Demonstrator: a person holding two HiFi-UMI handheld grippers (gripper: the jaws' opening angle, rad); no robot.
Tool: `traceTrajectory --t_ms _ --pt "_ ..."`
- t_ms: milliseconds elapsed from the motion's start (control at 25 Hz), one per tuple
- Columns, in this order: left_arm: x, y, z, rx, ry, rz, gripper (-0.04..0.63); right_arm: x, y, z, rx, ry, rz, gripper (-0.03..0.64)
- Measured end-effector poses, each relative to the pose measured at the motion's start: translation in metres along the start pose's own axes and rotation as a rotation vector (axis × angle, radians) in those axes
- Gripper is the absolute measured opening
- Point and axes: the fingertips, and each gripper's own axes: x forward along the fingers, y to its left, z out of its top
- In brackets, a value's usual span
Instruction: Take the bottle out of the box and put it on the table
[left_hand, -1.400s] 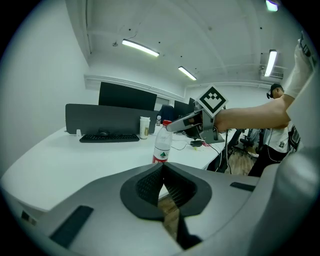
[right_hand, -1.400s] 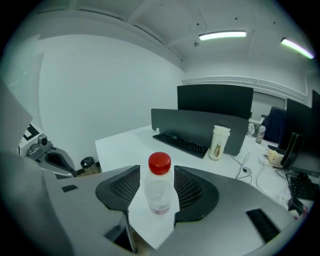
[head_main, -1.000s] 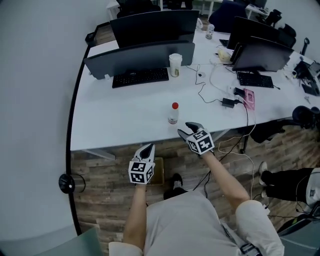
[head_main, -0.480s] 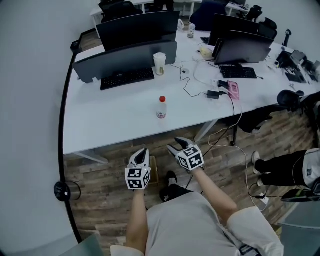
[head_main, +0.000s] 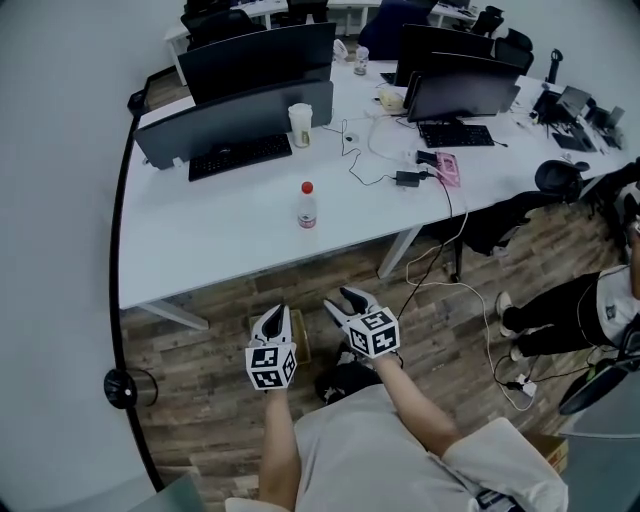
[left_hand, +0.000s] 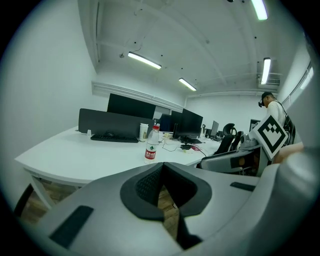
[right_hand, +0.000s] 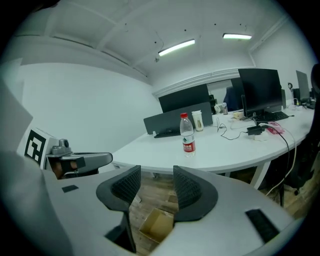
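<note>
A clear bottle (head_main: 306, 205) with a red cap and red label stands upright on the white table (head_main: 220, 240); it also shows in the left gripper view (left_hand: 151, 144) and the right gripper view (right_hand: 187, 133). Both grippers hang over the wooden floor, short of the table's front edge and well apart from the bottle. My left gripper (head_main: 277, 316) is shut with nothing in it, its pads meeting (left_hand: 161, 169). The right gripper (head_main: 345, 302) is open and empty, with a gap between its pads (right_hand: 157, 181). A small open cardboard box (right_hand: 157, 225) lies on the floor below, partly hidden behind the left gripper (head_main: 301, 336).
Monitors (head_main: 250, 100), a keyboard (head_main: 240, 155) and a paper cup (head_main: 299, 124) stand at the table's back. Cables and a pink item (head_main: 446, 168) lie to the right. A cord (head_main: 440, 290) trails to the floor. A seated person's legs (head_main: 560, 310) are at the right.
Both grippers have drawn back from the table's edge over the floor, and the view has backed away with them. The bottle stands where it was.
</note>
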Motion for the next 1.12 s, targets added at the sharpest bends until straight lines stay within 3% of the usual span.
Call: traceTrajectory --t_ms 240,600,1120 --pt "-0.022 -0.011 -0.001 -0.03 -0.032 0.021 0.014 -0.018 0.005 -0.015 -0.022 -0.025 -0.003 0.23" --pt "-0.043 -0.028 -0.014 0.014 -0.031 0.024 0.015 -0.038 0.011 -0.033 -0.027 -0.042 0.012 0.196" --pt "-0.022 -0.057 -0.008 0.046 -0.051 -0.014 0.015 -0.05 0.001 -0.036 -0.067 -0.058 -0.001 0.119"
